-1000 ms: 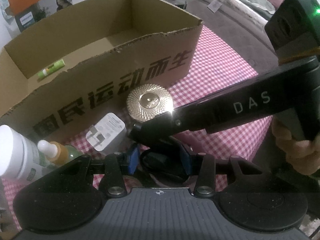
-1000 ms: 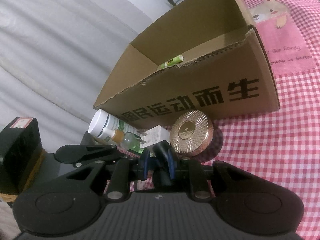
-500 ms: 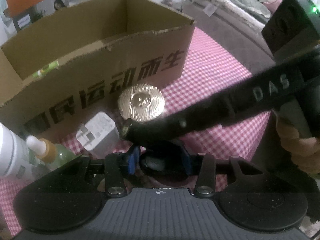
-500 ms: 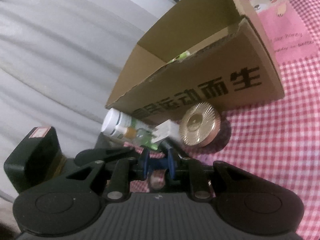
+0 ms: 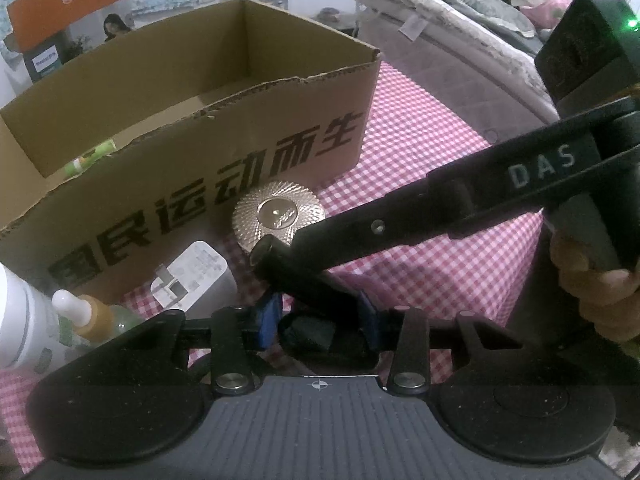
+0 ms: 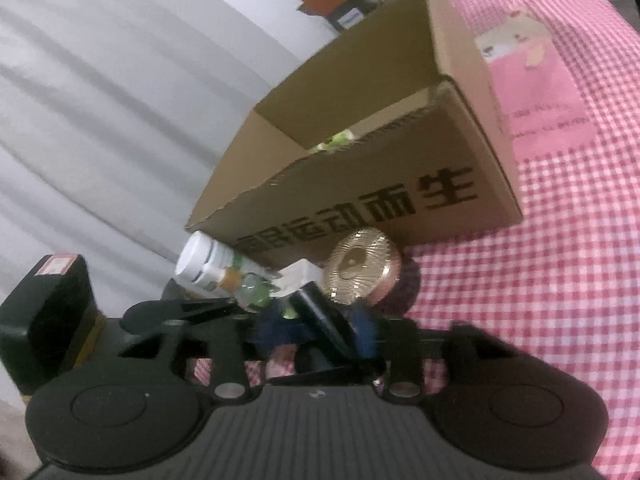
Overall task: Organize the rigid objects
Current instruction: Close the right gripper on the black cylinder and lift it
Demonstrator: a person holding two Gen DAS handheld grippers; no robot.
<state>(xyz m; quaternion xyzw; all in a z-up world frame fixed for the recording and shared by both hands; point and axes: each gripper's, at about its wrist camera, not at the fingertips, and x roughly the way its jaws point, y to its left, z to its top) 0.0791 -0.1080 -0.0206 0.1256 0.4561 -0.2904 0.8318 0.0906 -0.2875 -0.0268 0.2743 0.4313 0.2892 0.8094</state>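
An open cardboard box (image 5: pixel 208 152) with black Chinese print stands on a pink checked cloth (image 5: pixel 432 184); a green tube (image 5: pixel 92 156) lies inside. In front of it are a gold ridged jar lid (image 5: pixel 276 216), a white charger (image 5: pixel 192 276), a green dropper bottle (image 5: pixel 92 316) and a white bottle (image 5: pixel 20 320). My left gripper (image 5: pixel 318 318) holds a black object (image 5: pixel 320 336) between its blue pads. My right gripper (image 6: pixel 316 326) grips a black object (image 6: pixel 320 316); its long finger (image 5: pixel 400 228) crosses the left wrist view. The box (image 6: pixel 360 168) and lid (image 6: pixel 360 268) show in the right wrist view.
A grey sofa or bed (image 5: pixel 452 32) with blankets lies beyond the cloth on the right. White fabric (image 6: pixel 120 100) fills the left of the right wrist view. An orange box (image 5: pixel 68 0) stands at the back.
Both grippers have lifted and drawn back a little from the box. The right gripper has tilted, and its finger now crosses higher in the left wrist view.
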